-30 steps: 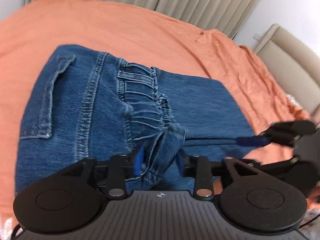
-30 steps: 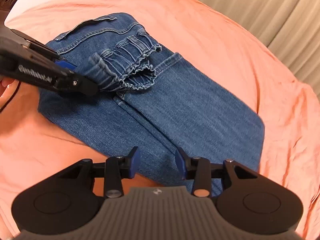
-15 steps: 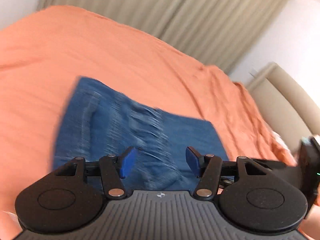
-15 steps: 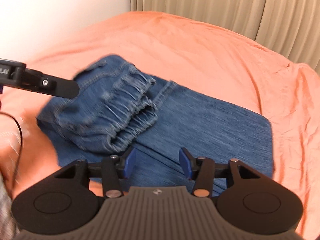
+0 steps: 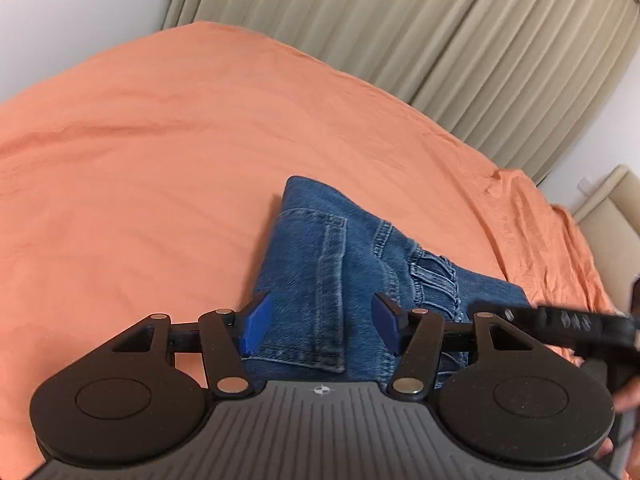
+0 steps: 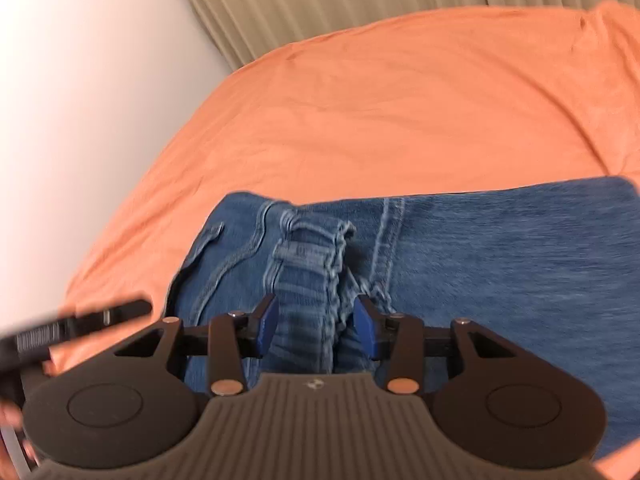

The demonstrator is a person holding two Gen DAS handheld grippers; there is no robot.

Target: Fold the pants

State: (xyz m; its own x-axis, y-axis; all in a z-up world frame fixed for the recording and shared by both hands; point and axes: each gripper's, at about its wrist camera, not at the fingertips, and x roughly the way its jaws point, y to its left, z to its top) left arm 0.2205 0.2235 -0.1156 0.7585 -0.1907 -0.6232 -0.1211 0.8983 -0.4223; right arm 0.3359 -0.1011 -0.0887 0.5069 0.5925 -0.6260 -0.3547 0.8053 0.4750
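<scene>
The left hand-held gripper (image 5: 320, 330), black with blue pads, has its fingers spread wide and grips nothing; the back pocket of the folded blue denim pants (image 5: 340, 272) shows in the gap behind them, the pads clear of the cloth. The right hand-held gripper (image 6: 316, 326) stands part-way apart with its jaws closing; the gathered elastic waistband (image 6: 310, 264) lies in line between the pads, which do not press on it. Seen from the right wrist, the left tool pokes in at nine o'clock; seen from the left wrist, the right tool enters at three o'clock. The pants lie folded flat on the bed's orange sheet (image 5: 160, 160). Pleated beige curtains (image 5: 440, 32) hang at twelve o'clock.
</scene>
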